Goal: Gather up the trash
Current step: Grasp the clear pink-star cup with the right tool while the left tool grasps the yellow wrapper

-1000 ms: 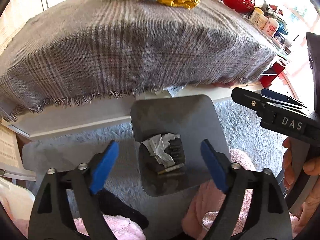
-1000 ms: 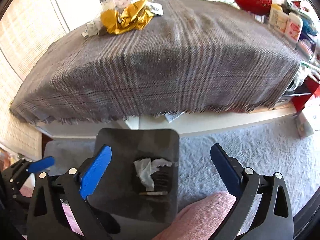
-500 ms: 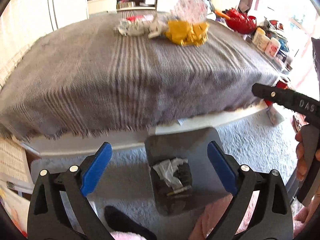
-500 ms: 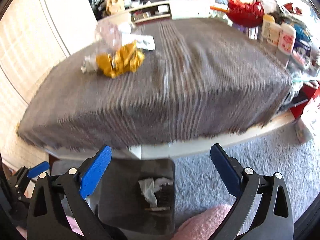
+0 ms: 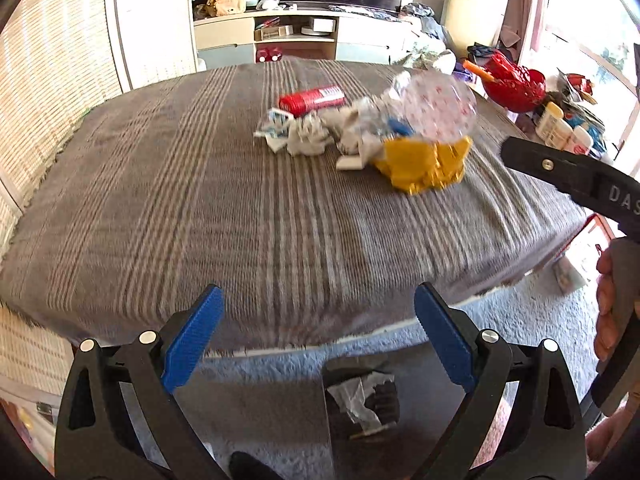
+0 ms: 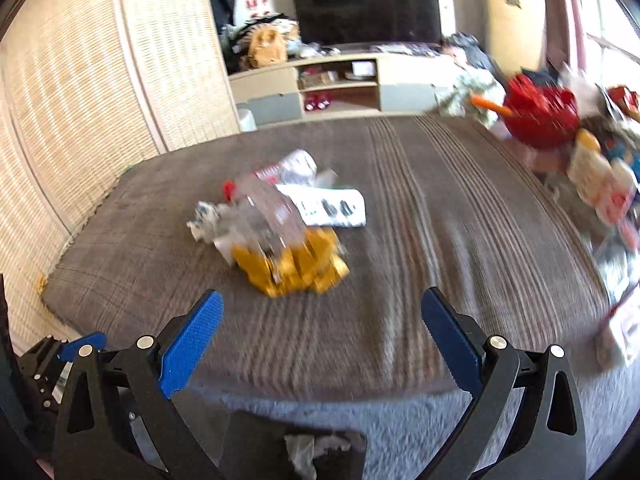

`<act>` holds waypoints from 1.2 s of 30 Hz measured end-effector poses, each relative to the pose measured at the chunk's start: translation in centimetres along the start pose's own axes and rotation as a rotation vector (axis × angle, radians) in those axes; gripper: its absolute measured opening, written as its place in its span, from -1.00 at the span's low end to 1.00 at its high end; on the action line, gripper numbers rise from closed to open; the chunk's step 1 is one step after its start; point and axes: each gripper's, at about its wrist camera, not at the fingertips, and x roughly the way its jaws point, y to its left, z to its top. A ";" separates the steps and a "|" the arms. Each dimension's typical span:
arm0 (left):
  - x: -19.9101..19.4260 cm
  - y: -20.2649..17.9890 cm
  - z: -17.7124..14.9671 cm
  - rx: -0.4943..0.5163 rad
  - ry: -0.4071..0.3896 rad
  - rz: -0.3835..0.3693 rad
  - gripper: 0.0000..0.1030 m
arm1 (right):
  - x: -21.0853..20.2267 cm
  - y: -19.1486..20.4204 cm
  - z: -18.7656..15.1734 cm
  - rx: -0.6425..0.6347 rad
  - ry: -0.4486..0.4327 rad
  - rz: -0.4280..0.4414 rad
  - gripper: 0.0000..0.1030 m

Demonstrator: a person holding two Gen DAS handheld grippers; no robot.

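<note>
Left wrist view: down on the carpet there's a dark bin holding a crumpled white tissue, something dark next to it, and a little stick-like scrap. The left gripper hangs above the near edge of the table, jaws spread wide with nothing between them. The trash pile sits further back on the grey plaid cloth: a yellow wrapper, crumpled white paper, a clear plastic bag with pink dots and a red can lying on its side behind. The right gripper's black body pokes in from the right edge, with fingers of a hand wrapped round its handle.

Right wrist view: pretty blurry. The bin's rim peeks in at the bottom with the tissue inside. The right gripper is also wide open and holding nothing, pointed at the pile, yellow wrapper nearest, well apart from the tips. A red bowl sits at the table's far right.
</note>
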 end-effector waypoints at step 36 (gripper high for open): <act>5.3 -7.3 6.5 0.070 -0.010 -0.145 0.47 | -1.6 -6.8 3.7 0.082 -0.096 0.027 -0.49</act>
